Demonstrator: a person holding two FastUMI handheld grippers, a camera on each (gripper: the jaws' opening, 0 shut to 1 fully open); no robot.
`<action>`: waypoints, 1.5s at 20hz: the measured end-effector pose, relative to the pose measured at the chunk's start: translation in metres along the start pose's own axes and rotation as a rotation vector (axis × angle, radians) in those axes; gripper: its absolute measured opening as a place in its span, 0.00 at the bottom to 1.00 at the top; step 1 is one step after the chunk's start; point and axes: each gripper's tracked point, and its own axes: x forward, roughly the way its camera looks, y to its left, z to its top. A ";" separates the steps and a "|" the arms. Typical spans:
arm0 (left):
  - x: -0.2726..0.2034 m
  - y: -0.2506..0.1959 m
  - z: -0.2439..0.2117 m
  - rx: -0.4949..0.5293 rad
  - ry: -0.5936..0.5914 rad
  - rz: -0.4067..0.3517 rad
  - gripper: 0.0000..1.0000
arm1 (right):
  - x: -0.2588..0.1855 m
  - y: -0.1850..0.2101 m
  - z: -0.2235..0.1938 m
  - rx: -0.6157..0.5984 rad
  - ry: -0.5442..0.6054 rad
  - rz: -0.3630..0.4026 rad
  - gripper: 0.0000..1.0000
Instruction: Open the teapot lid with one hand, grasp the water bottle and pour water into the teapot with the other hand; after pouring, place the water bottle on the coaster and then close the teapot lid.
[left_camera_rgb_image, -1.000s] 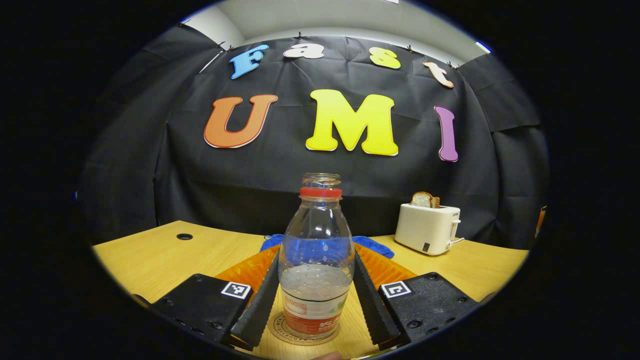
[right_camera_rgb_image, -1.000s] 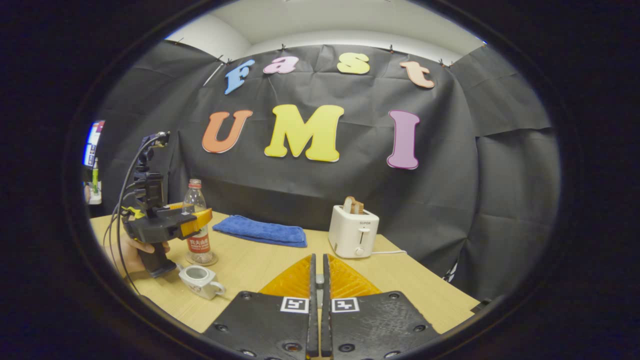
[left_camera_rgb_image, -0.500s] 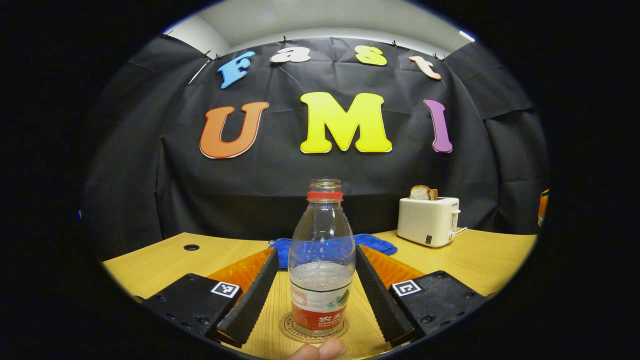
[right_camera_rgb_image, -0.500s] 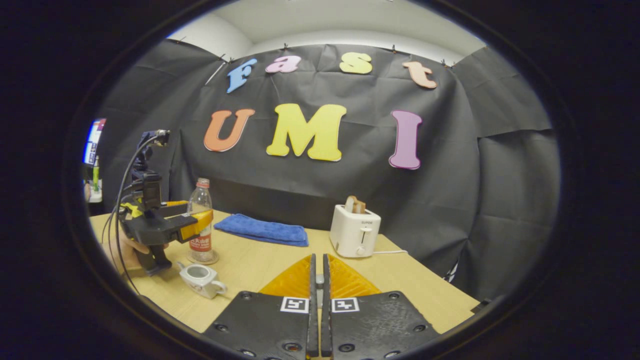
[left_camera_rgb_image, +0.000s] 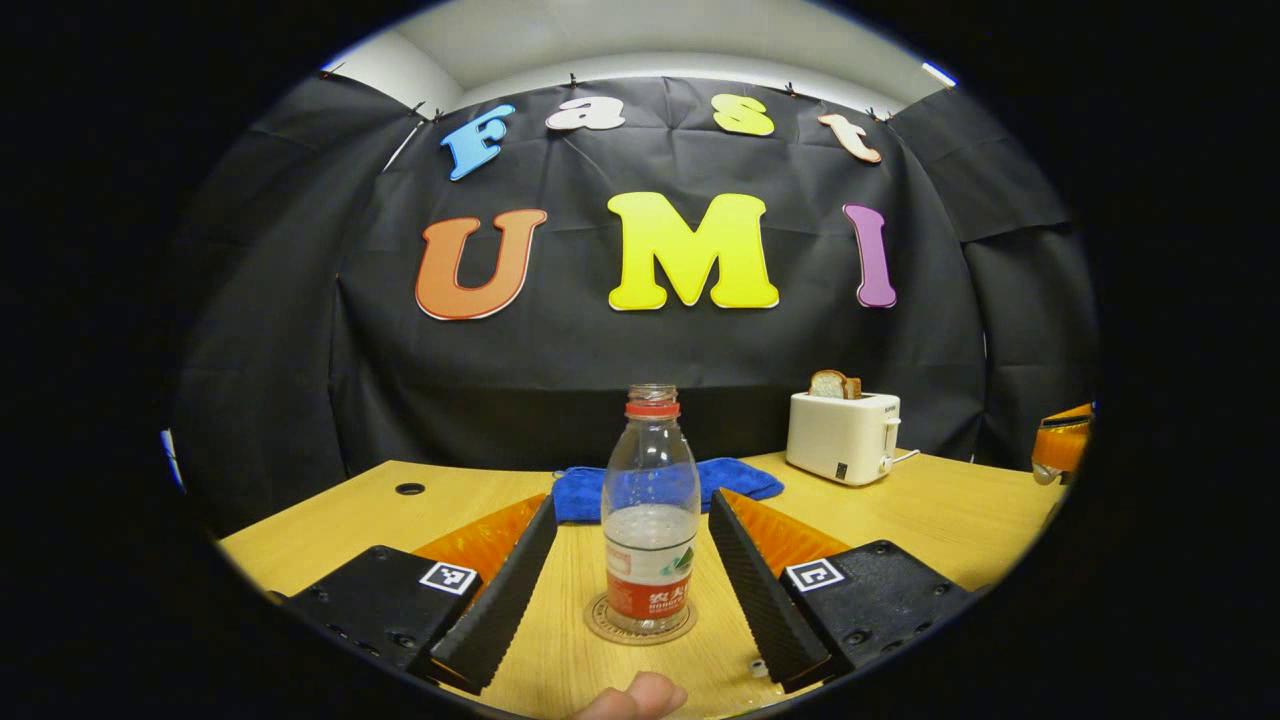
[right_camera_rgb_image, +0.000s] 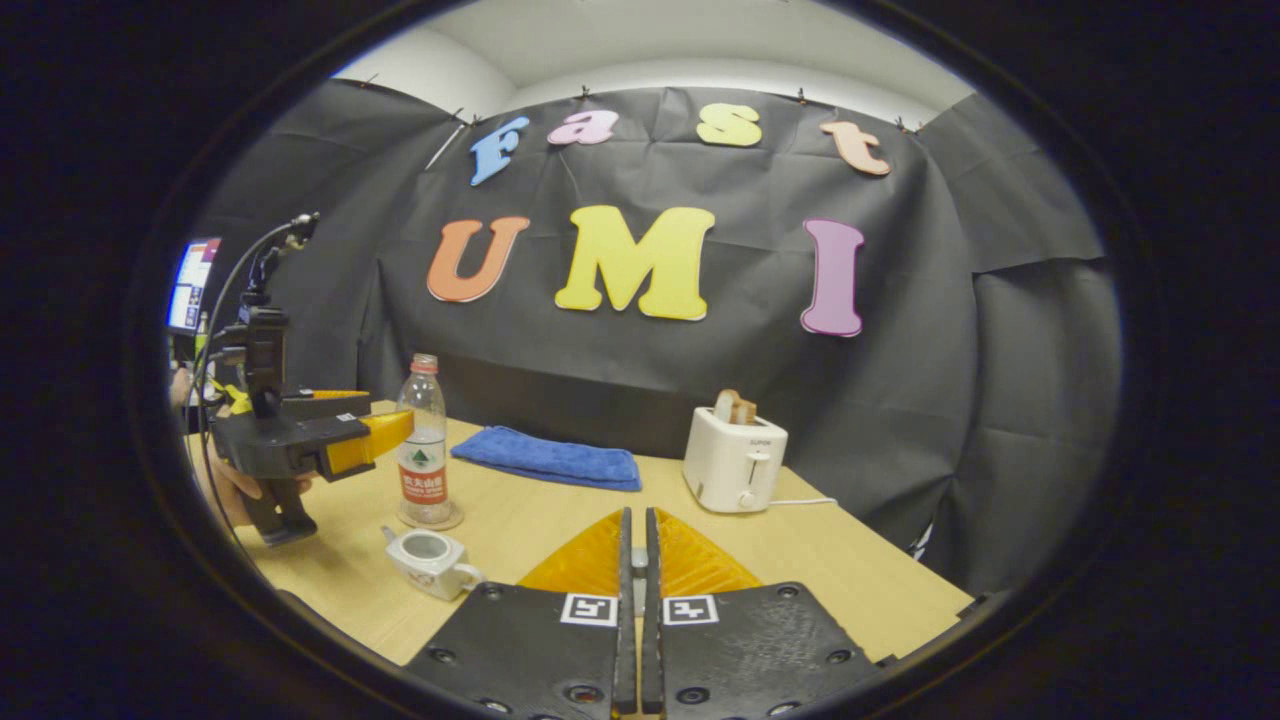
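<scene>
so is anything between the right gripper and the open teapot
Nothing visible stands between them. The right gripper faces bare table, with the lidless teapot just to its left. The water bottle stands on its coaster behind the teapot, out of the path.

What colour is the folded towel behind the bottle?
Blue; the towel shows best in the right gripper view, lying flat on the table.

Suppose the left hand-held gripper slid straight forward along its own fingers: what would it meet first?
Most likely the water bottle, upright on its coaster and centred in the open gap of the left hand-held gripper. Beyond it lies the blue towel, though depth is hard to judge.
</scene>
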 end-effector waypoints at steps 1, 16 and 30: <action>-0.011 0.004 0.001 0.012 0.008 0.012 0.96 | 0.000 0.005 -0.002 0.005 0.005 0.012 0.02; -0.110 0.042 0.013 -0.003 0.086 0.082 0.96 | 0.034 0.115 -0.015 0.102 0.042 0.258 0.02; -0.128 0.075 0.028 -0.051 0.106 0.129 0.96 | 0.067 0.168 -0.042 0.167 0.082 0.322 0.02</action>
